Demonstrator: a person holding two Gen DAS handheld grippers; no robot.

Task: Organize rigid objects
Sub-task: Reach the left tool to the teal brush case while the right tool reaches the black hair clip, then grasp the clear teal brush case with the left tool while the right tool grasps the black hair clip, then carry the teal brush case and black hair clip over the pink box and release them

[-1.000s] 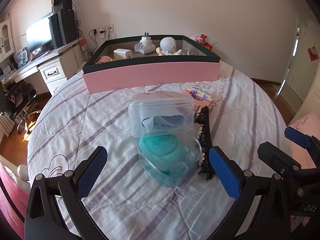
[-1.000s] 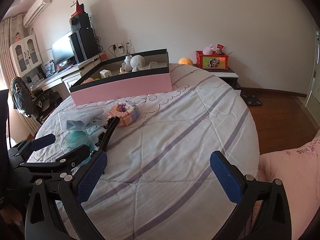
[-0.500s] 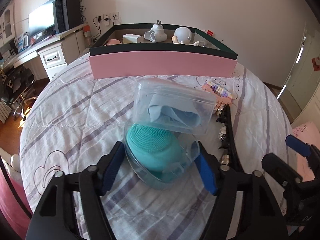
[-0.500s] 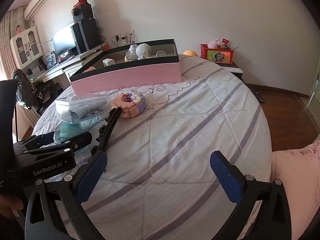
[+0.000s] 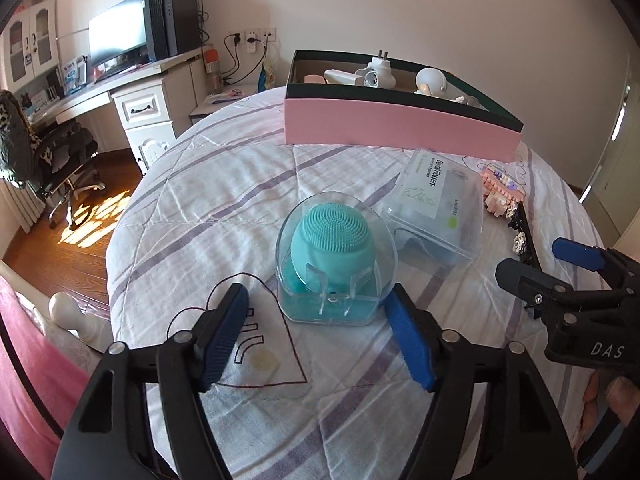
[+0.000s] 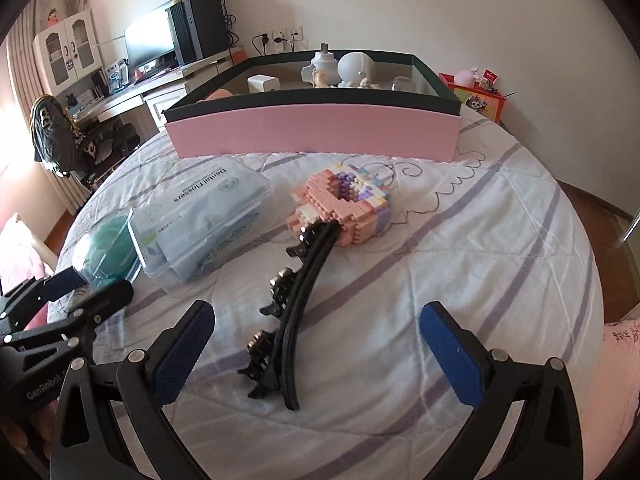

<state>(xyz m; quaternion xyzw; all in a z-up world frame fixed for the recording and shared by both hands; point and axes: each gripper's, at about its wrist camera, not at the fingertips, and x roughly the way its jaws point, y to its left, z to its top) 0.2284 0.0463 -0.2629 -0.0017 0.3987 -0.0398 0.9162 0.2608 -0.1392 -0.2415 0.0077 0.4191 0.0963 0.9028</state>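
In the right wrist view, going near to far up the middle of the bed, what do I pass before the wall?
Black hairband with decorations → pastel building-block model → pink box holding white items.

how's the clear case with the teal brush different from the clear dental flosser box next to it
The brush case is rounded and stands upright; the flosser box is rectangular and lies tilted. The brush case shows a teal bristled brush through bare plastic; the flosser box carries a printed white label. The brush case sits just beyond the left gripper; the flosser box lies farther off. Both are see-through plastic on the bed.
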